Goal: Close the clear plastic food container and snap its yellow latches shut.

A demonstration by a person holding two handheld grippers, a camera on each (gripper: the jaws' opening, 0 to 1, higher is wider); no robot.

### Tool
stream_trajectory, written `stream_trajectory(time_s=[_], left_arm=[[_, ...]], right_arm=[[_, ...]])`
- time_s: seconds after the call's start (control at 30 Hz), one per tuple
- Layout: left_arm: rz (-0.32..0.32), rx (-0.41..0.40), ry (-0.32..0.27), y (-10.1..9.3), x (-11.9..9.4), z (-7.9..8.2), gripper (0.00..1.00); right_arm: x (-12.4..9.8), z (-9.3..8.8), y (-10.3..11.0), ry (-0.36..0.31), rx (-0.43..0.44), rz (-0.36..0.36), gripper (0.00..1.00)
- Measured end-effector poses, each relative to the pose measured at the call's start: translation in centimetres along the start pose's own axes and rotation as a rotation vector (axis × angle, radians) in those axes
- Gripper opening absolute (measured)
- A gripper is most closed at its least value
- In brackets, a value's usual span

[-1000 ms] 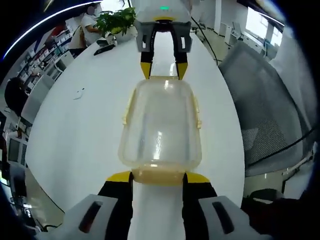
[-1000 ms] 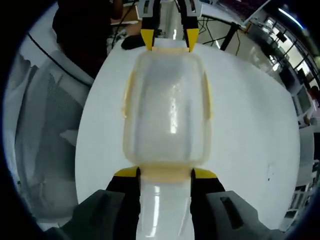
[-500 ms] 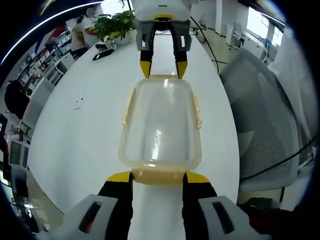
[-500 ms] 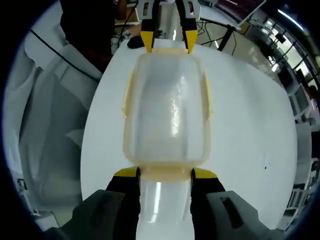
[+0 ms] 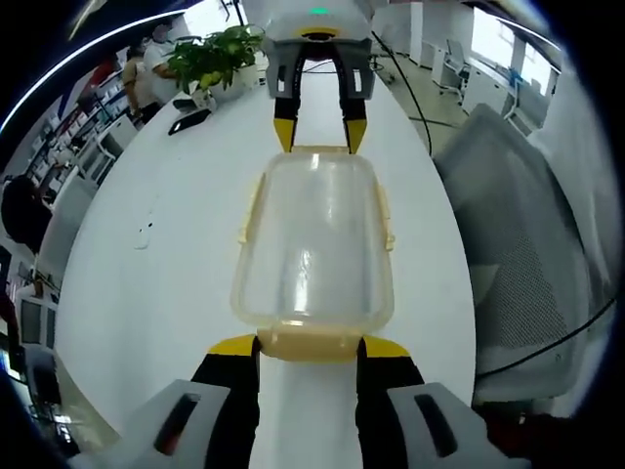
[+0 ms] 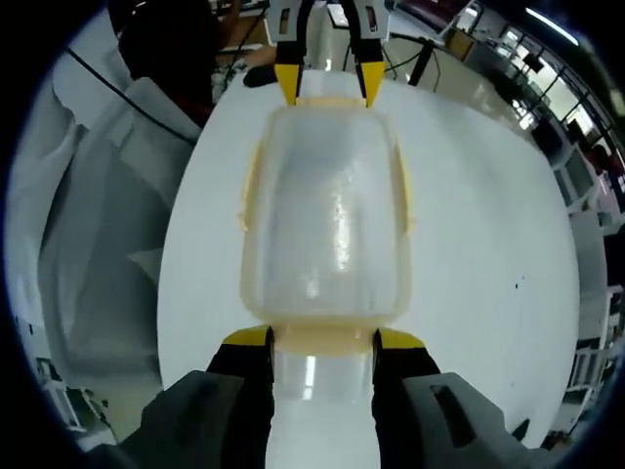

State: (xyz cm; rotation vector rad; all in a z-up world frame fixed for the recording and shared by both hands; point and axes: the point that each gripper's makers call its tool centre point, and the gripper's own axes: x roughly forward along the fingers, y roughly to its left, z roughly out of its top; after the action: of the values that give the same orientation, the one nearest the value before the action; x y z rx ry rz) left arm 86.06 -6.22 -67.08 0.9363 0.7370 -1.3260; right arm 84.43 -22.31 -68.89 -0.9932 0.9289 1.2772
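Note:
The clear plastic food container (image 5: 314,239) with its lid on lies lengthwise between my two grippers, above the white table (image 5: 176,254). My left gripper (image 5: 311,347) is shut on its near yellow end latch (image 5: 311,341). At the far end latch, my right gripper (image 5: 317,137) holds the container. Yellow side latches (image 5: 250,210) flank the box. In the right gripper view the same container (image 6: 327,225) runs from my right gripper (image 6: 322,340), shut on the near end latch, to the left gripper (image 6: 325,88) at the far end.
A potted plant (image 5: 210,54) and a dark flat object (image 5: 186,119) sit at the table's far end, with a person behind them. A grey mesh chair (image 5: 518,215) stands to the right. In the right gripper view a grey chair (image 6: 98,215) and a person in dark clothes (image 6: 161,39) are at the left.
The table, chairs and plant have slid a little in both views while the container has stayed fixed between both pairs of jaws. Neither grip has changed.

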Motion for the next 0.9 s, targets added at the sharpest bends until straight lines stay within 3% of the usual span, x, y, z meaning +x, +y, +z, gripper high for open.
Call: stream_trajectory(time_s=[0.5, 0.9], left_arm=[[-0.030, 0.042, -0.024, 0.6, 4.3, 4.8, 0.32], [-0.047, 0.041, -0.046, 0.4, 6.8, 7.4, 0.32]], right_arm=[[-0.8, -6.3, 0.5, 0.008, 0.060, -0.008, 0.35], [-1.4, -9.5, 0.6, 0.023, 0.069, -0.002, 0.35]])
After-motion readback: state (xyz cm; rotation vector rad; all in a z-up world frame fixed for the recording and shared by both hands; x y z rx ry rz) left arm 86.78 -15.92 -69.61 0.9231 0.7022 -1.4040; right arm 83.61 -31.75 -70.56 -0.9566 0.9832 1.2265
